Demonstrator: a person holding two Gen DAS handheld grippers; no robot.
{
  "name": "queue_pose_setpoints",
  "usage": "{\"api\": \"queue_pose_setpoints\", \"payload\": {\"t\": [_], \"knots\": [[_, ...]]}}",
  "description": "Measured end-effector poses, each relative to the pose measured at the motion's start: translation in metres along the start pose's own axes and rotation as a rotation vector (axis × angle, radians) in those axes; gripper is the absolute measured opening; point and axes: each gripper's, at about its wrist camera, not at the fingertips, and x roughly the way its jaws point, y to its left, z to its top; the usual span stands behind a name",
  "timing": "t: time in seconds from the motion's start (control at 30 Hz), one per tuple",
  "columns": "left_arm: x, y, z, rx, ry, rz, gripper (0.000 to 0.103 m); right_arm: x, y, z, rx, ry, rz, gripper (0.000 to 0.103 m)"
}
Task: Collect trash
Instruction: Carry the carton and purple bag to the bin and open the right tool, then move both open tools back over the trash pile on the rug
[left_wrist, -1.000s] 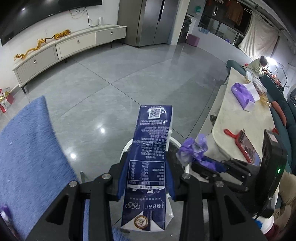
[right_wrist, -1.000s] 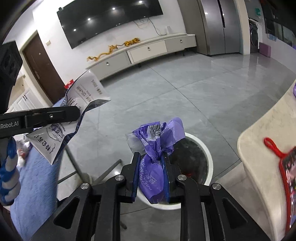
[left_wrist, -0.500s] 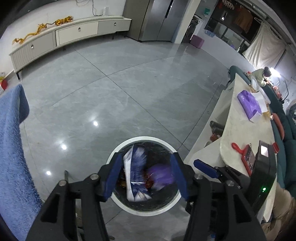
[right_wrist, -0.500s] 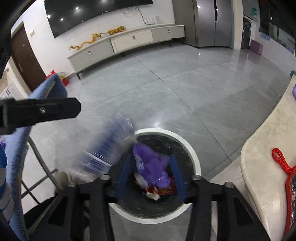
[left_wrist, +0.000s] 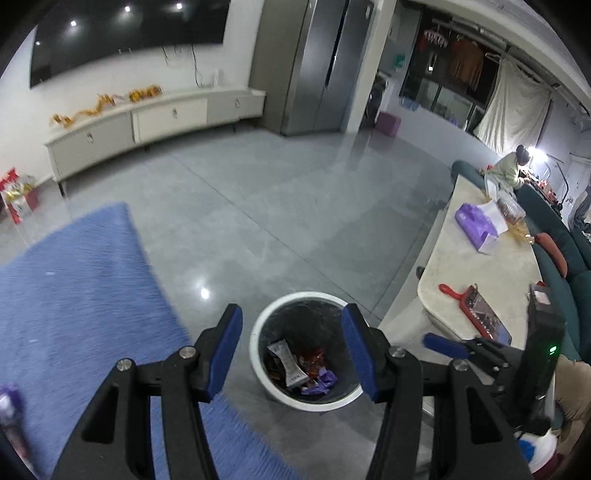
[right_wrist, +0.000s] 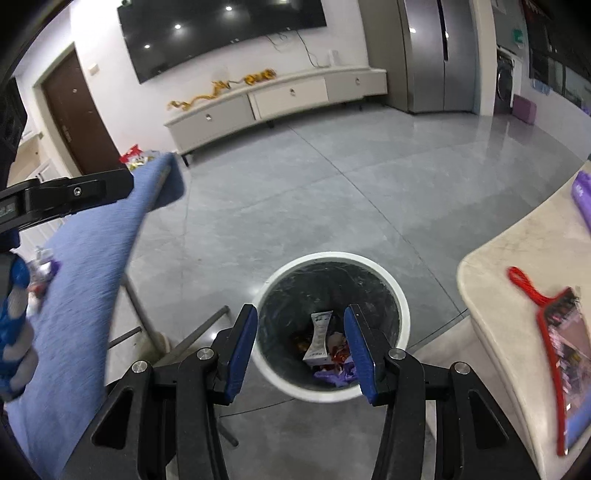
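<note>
No text can be read for certain. The white carton (right_wrist: 318, 341) in the trash bin (right_wrist: 400, 295) carries dark print too small to make out, and the packet (right_wrist: 570, 365) on the bench (right_wrist: 491, 273) is blurred.

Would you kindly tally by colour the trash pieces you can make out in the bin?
Inside the bin, as far as can be told:
White-and-blue carton: 1
Purple wrapper: 1
Red wrappers: 1 cluster, pieces inseparable
Total: 3
</note>
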Motion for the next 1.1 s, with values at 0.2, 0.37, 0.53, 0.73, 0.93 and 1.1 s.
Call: {"api": "queue_pose_setpoints", "payload": {"t": [0.2, 0.37, 0.53, 0.73, 0.93, 1.1], "knots": [[-0.067, 0.014, -0.020, 0.039, -0.046, 0.030, 0.054, -0.067, 0.019, -0.007, -0.024, -0.075, 0.011, 0.051], [-0.119, 0.038, -0.041, 0.046, -0.098, 0.070, 0.055, -0.116, 0.051, -0.011, -0.031, -0.146, 0.052, 0.053], [-0.168, 0.076, -0.072, 0.035, -0.131, 0.123, 0.055, -0.145, 0.092, -0.009, -0.073, -0.185, 0.102, 0.054], [-0.224, 0.131, -0.113, -0.013, -0.168, 0.230, 0.055, -0.162, 0.148, 0.002, -0.168, -0.214, 0.150, 0.054], [-0.282, 0.188, -0.155, -0.088, -0.208, 0.340, 0.055, -0.172, 0.212, 0.013, -0.284, -0.243, 0.242, 0.055], [-0.316, 0.227, -0.185, -0.108, -0.204, 0.425, 0.055, -0.172, 0.253, 0.014, -0.364, -0.241, 0.310, 0.055]]}}
